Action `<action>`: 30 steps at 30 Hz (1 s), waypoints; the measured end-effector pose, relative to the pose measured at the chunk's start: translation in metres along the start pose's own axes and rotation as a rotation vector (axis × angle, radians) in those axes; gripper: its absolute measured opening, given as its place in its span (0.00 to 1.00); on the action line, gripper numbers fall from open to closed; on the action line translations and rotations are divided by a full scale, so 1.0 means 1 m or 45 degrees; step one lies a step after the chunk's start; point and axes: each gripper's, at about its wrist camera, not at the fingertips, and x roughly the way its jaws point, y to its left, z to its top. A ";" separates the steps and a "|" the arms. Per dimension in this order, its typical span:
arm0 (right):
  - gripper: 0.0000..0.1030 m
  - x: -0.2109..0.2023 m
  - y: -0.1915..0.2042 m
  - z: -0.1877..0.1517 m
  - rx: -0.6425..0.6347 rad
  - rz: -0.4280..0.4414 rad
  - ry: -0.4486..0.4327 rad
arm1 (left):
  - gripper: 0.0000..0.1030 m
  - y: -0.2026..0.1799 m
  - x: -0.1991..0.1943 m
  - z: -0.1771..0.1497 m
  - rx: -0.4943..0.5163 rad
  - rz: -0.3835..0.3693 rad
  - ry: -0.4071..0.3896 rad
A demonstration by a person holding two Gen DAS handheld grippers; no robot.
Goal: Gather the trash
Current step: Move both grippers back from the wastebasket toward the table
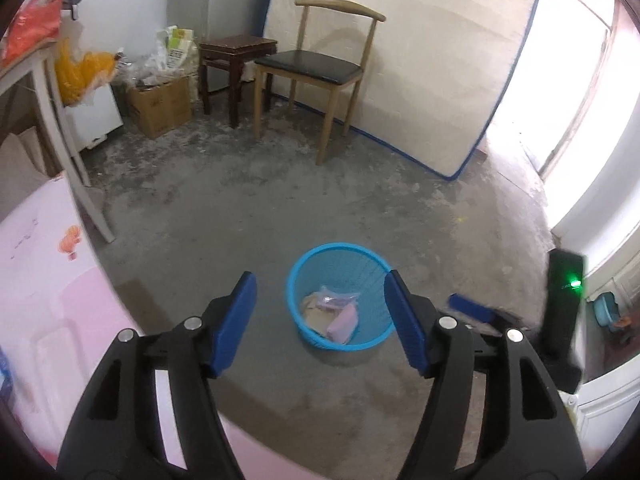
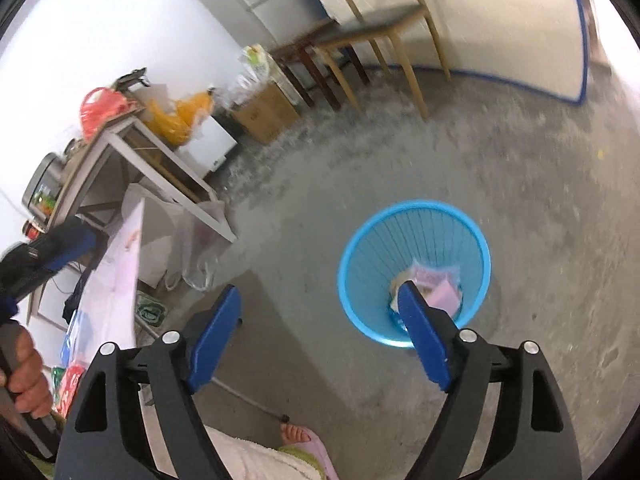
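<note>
Now | left gripper [image 1: 320, 296] fingers wide, empty | right gripper [image 2: 320, 312] likewise | blue bin [image 1: 340, 258] holds trash [image 1: 334, 312]

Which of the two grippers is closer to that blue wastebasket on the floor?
Right, probably. The right gripper hangs above the blue wastebasket, one finger overlapping its rim. The left gripper sits slightly farther back. Both are open and empty.

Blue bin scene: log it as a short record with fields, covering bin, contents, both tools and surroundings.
bin: blue mesh basket, upright on the grey concrete floor
contents: pink packet and paper scraps at the bottom
left tool: open, nothing between its pads
right tool: open, empty, above the bin
surroundings: wooden chair, dark stool, cardboard box
</note>
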 end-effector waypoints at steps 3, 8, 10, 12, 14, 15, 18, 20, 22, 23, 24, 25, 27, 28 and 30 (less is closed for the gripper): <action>0.83 -0.014 0.016 -0.006 -0.049 -0.020 -0.044 | 0.67 0.008 -0.019 -0.009 -0.029 0.019 -0.043; 0.86 -0.026 0.040 -0.014 -0.120 -0.062 -0.045 | 0.72 0.017 -0.046 -0.020 -0.061 0.085 -0.115; 0.86 -0.035 0.049 -0.014 -0.142 -0.070 -0.063 | 0.73 0.022 -0.058 -0.025 -0.095 0.100 -0.137; 0.87 -0.044 0.058 -0.014 -0.172 -0.088 -0.084 | 0.76 0.025 -0.070 -0.028 -0.119 0.110 -0.162; 0.88 -0.049 0.064 -0.013 -0.191 -0.103 -0.096 | 0.77 0.028 -0.081 -0.032 -0.137 0.132 -0.190; 0.89 -0.051 0.067 -0.012 -0.200 -0.112 -0.094 | 0.78 0.029 -0.084 -0.034 -0.138 0.139 -0.198; 0.89 -0.059 0.078 -0.009 -0.216 -0.139 -0.098 | 0.79 0.034 -0.098 -0.038 -0.149 0.173 -0.226; 0.89 -0.065 0.086 -0.008 -0.230 -0.149 -0.099 | 0.79 0.040 -0.109 -0.042 -0.172 0.196 -0.244; 0.90 -0.072 0.096 -0.009 -0.238 -0.168 -0.104 | 0.80 0.045 -0.116 -0.047 -0.197 0.212 -0.249; 0.91 -0.076 0.101 -0.011 -0.247 -0.181 -0.108 | 0.80 0.047 -0.120 -0.049 -0.206 0.213 -0.250; 0.92 -0.080 0.108 -0.013 -0.264 -0.195 -0.115 | 0.80 0.051 -0.125 -0.052 -0.220 0.216 -0.250; 0.92 -0.084 0.113 -0.015 -0.280 -0.201 -0.119 | 0.80 0.054 -0.128 -0.054 -0.229 0.219 -0.250; 0.93 -0.091 0.127 -0.020 -0.326 -0.211 -0.134 | 0.80 0.060 -0.137 -0.060 -0.246 0.219 -0.253; 0.94 -0.093 0.132 -0.021 -0.340 -0.214 -0.139 | 0.80 0.063 -0.143 -0.063 -0.254 0.223 -0.259; 0.94 -0.097 0.148 -0.026 -0.383 -0.213 -0.137 | 0.80 0.068 -0.153 -0.070 -0.268 0.244 -0.273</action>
